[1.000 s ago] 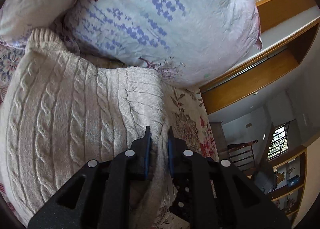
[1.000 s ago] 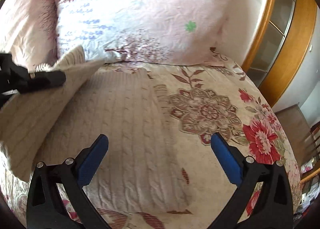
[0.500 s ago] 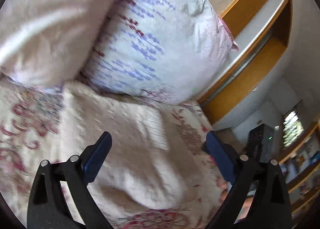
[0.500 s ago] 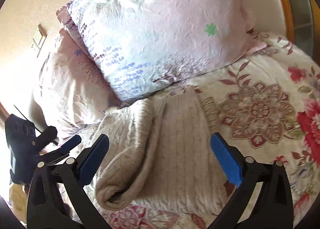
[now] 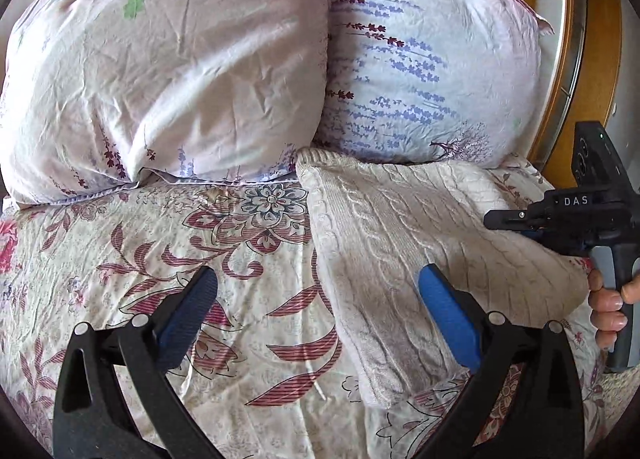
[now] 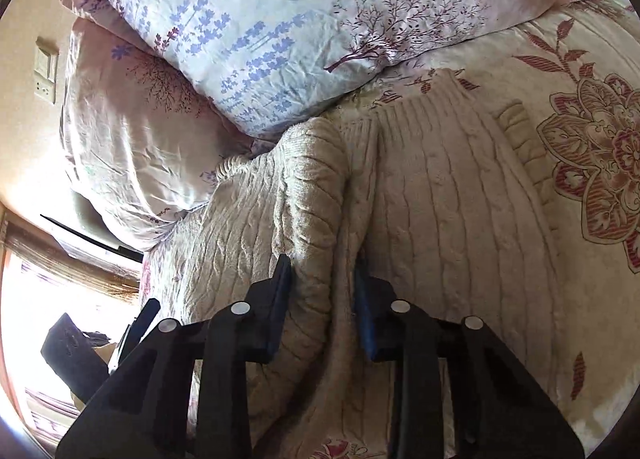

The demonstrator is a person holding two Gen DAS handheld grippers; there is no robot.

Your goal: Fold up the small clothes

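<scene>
Right gripper (image 6: 322, 307) closing, blue pads pinching a raised fold of the cream cable-knit sweater (image 6: 440, 195), knit bunched between the jaws. Same gripper seen from the left wrist camera at the sweater's far right edge (image 5: 516, 219), a hand (image 5: 610, 307) wrapped around its grey handle. Left gripper (image 5: 316, 307) spread wide and empty, one finger over the bare floral bedspread (image 5: 160, 243), the other over the sweater's near left portion (image 5: 380, 259); no cloth caught between the pads. Sweater lying partly folded on the bedspread, its top edge tucked against two pillows: a pink one (image 5: 168, 71) to the left, a lavender-print one (image 5: 420, 71) behind. Wooden bed frame (image 5: 592, 59) curving past the pillows at right.
</scene>
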